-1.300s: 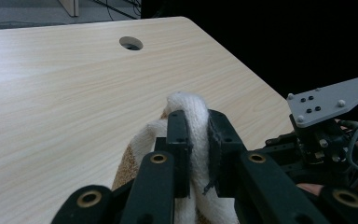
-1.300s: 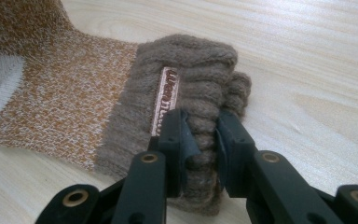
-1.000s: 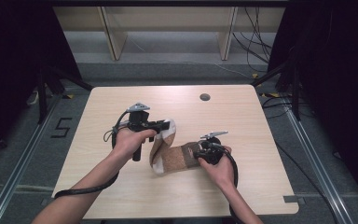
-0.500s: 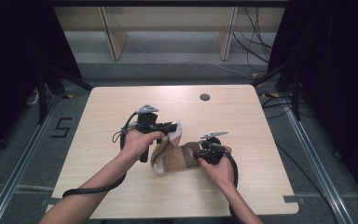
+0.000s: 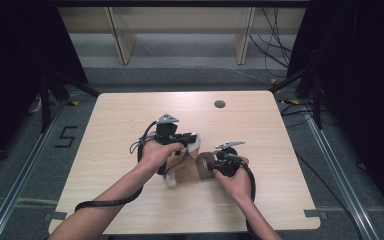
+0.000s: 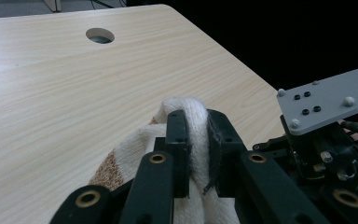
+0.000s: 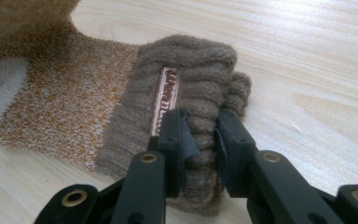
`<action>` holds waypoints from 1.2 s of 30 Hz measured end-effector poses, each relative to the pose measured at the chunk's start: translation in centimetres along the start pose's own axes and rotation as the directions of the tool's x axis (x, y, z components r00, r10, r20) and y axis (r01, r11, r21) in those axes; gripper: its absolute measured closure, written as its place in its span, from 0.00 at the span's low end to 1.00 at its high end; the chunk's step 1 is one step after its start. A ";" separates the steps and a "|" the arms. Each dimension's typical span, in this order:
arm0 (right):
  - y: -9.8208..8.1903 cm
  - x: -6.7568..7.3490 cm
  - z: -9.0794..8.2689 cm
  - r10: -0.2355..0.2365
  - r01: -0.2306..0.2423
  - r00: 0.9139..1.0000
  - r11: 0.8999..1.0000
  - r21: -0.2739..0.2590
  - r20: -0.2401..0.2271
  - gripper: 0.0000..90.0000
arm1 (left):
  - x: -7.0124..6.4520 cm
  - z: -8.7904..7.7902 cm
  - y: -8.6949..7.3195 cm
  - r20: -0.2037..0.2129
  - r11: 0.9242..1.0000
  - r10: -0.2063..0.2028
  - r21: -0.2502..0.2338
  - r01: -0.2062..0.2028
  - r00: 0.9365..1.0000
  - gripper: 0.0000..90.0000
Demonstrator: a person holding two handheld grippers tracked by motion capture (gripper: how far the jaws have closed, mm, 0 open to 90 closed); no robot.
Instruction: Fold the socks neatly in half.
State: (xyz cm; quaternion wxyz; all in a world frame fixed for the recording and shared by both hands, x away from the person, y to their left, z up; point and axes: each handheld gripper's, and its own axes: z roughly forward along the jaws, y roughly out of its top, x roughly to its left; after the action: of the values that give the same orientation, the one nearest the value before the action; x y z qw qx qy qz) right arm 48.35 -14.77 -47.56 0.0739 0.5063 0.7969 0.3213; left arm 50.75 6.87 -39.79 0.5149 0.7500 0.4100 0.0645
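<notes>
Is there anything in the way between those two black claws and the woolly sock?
Nothing visible. The left gripper already pinches the sock at its cream end, and the right gripper pinches its brown ribbed cuff.

Fuzzy knitted wool sock (image 7: 121,107) lies on smooth, matt wood-grain table (image 5: 130,115).

The sock (image 7: 70,102) is speckled orange-brown and cream, with a ribbed grey-brown cuff (image 7: 191,93) bearing a pale pink label (image 7: 165,100) and a cream-white toe (image 6: 186,116). Both claws are black; the tabletop (image 5: 130,115) is pale woodgrain.
</notes>
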 end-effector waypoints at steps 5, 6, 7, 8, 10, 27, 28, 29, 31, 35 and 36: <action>-0.1 0.0 0.1 0.022 -0.022 1.000 1.000 -0.018 0.004 0.82 | -0.5 0.7 -0.1 0.005 1.000 0.015 0.008 -0.015 1.000 0.89; 0.0 0.0 0.0 0.014 -0.014 1.000 1.000 -0.014 0.001 0.81 | -0.5 0.8 -0.1 -0.001 1.000 0.018 0.013 -0.018 1.000 0.89; 0.0 0.0 0.0 0.011 -0.011 1.000 1.000 -0.012 -0.001 0.81 | -0.6 1.0 -0.2 0.000 1.000 0.014 0.013 -0.014 1.000 0.89; -0.1 0.0 0.1 0.017 -0.017 1.000 1.000 -0.023 0.001 0.81 | -0.6 1.1 -0.2 0.000 1.000 0.019 0.013 -0.019 1.000 0.89; -0.1 0.0 0.1 0.013 -0.013 1.000 1.000 -0.028 -0.003 0.79 | -0.7 1.3 -0.3 -0.002 1.000 0.019 0.019 -0.019 1.000 0.89; 0.4 -0.4 -2.4 0.009 -0.011 1.000 0.996 -0.085 -0.030 0.69 | -0.7 2.3 -1.1 -0.003 0.999 0.041 0.029 -0.041 0.999 0.89; 0.4 -0.4 -2.6 0.019 -0.022 0.999 0.996 -0.085 -0.038 0.72 | -0.7 2.4 -1.1 0.001 0.999 0.043 0.031 -0.043 0.999 0.88; 0.3 -0.4 -3.0 0.057 -0.059 0.998 0.996 -0.064 -0.023 0.77 | -0.8 2.5 -1.2 -0.002 0.998 0.045 0.033 -0.045 0.999 0.88; -0.1 -0.6 -3.5 0.026 -0.029 0.999 0.996 -0.079 -0.036 0.85 | -0.8 2.7 -1.3 -0.002 0.998 0.047 0.035 -0.047 0.999 0.88; -1.1 -0.6 -4.2 0.073 -0.074 0.996 0.997 -0.033 -0.045 0.95 | -1.0 3.1 -1.5 -0.001 0.997 0.060 0.038 -0.060 0.998 0.88; -1.3 -0.6 -4.4 0.083 -0.084 0.996 0.996 -0.019 -0.044 0.96 | -1.1 3.2 -1.6 -0.004 0.997 0.061 0.038 -0.061 0.998 0.88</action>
State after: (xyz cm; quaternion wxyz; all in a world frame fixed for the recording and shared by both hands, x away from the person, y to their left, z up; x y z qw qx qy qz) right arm 45.75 -17.59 -45.02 0.0483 0.5312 0.7731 0.3433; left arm 50.84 4.03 -42.21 0.4976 0.7717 0.3892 0.0743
